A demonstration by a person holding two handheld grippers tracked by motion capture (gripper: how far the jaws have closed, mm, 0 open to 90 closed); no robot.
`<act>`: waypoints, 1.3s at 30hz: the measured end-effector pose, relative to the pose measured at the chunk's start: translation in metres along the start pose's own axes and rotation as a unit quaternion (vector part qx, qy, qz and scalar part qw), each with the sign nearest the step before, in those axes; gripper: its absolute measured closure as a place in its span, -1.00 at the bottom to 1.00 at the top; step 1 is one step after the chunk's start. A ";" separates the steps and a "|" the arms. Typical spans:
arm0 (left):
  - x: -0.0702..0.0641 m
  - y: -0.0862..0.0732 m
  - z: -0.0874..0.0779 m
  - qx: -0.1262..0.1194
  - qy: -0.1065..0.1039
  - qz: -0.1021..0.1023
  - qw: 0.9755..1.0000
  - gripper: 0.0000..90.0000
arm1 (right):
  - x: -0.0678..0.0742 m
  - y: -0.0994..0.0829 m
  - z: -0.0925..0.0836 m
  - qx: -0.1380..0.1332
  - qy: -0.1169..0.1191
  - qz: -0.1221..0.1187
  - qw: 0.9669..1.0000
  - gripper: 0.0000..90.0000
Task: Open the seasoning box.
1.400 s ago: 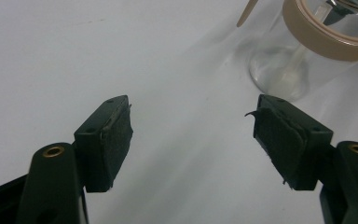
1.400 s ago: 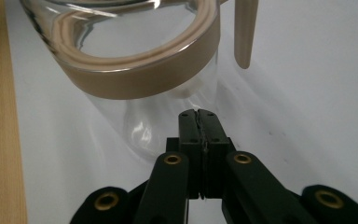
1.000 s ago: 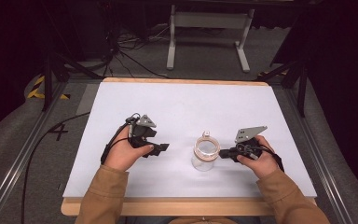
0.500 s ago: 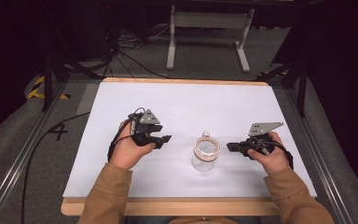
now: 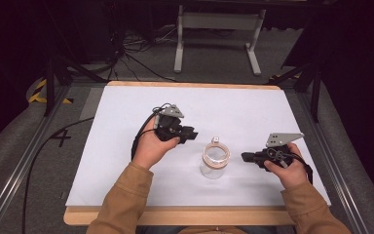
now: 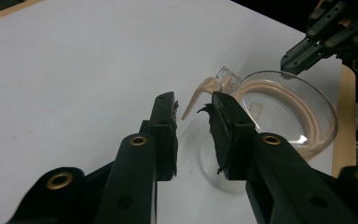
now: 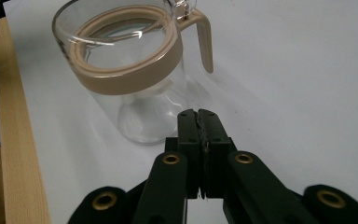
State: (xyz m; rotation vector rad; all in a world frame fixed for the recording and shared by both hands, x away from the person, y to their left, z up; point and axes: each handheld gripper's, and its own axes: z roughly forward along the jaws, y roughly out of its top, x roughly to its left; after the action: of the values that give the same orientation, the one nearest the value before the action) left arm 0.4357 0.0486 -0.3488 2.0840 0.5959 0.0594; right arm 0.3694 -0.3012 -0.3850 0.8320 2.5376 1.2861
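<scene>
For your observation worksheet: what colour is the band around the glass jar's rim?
The band is beige, clearest in the right gripper view.

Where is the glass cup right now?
In the high view the glass cup stands upright on the white table, near the front edge, between the left hand-held gripper and the right hand-held gripper.

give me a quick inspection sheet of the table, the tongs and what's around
surface: white table top with a wooden front edge, flat and bare around the jar.
job's things: clear glass jar with a tan rim band and a tan side lever, upright between the tongs, untouched.
clutter: nothing seen.
grippers: left tongs open, pointed at the jar; right tongs shut, empty, short of the jar.
cables: black cable trails off the table's left side.
surroundings: grey floor, metal stand behind the table.
</scene>
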 end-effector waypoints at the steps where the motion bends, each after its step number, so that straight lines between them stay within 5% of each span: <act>1: 0.000 0.002 0.004 0.001 -0.006 0.002 1.000 0.60 | 0.001 -0.002 -0.001 -0.001 -0.003 0.001 1.000 1.00; 12: -0.004 0.018 0.039 -0.001 -0.045 0.028 0.999 0.67 | 0.010 -0.015 -0.009 0.001 -0.016 0.011 1.000 1.00; 18: -0.001 0.019 0.053 -0.003 -0.058 -0.005 0.998 0.73 | 0.017 -0.018 -0.007 0.007 -0.014 0.008 1.000 1.00; 39: -0.003 0.019 0.060 -0.005 -0.067 -0.005 0.998 0.94 | 0.046 -0.005 0.011 -0.005 0.025 -0.024 0.999 1.00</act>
State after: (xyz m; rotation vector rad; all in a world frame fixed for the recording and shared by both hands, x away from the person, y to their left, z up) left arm 0.4562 -0.0077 -0.3668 2.0565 0.5228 -0.0831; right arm 0.3337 -0.2709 -0.3913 0.7422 2.5705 1.3217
